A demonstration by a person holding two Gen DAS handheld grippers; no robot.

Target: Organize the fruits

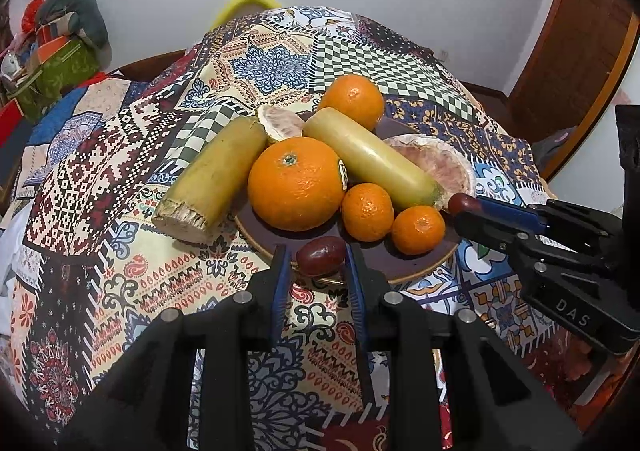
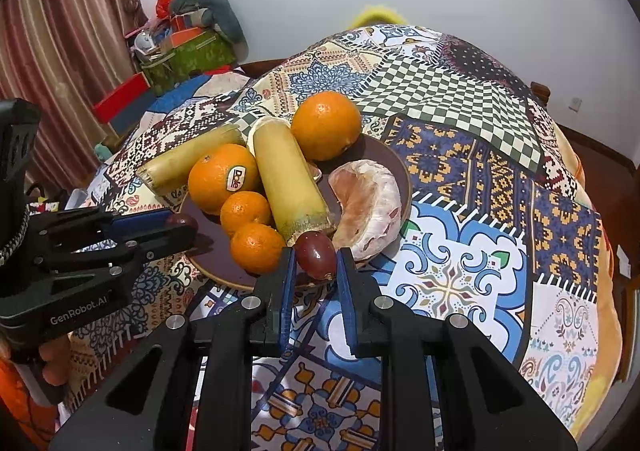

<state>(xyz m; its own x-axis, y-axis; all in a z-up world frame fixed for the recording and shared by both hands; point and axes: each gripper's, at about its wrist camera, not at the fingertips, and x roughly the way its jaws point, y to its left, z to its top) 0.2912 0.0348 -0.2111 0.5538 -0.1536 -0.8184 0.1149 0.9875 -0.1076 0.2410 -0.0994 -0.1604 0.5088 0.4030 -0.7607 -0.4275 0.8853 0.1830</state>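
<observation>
Two hand-held tools reach over a round desk (image 1: 120, 179) covered with a patchwork patterned cloth (image 2: 460, 123), each holding a small dark red fruit above the near edge of a dark brown plate (image 1: 400, 263). The left tool (image 1: 318, 251) has its blue-padded fingers clamped on one dark red fruit (image 1: 320, 255), which sits over the plate's front rim. The right tool (image 2: 316, 257) is likewise clamped on a second dark red fruit (image 2: 315, 254), held just beside the plate's right front edge. On the plate lie a large orange with a sticker (image 1: 296, 183), two small mandarins (image 1: 367, 211) touching each other in front of it, a pale yellow sugarcane piece (image 1: 372, 159) lying diagonally across the middle, another orange (image 1: 352, 101) at the far side, and a peeled pomelo segment (image 2: 366, 207) on the right. A second sugarcane piece (image 1: 210, 179) rests to the left, leaning against the plate's edge and reaching out over the cloth. A smaller peeled pomelo piece (image 1: 280, 123) sits behind the large orange. In the right wrist view, fingers (image 2: 52, 363) of a person's hand grip the left tool's handle. Behind the desk stand a white wall and a cluttered pile of boxes and fabric (image 2: 188, 39).
</observation>
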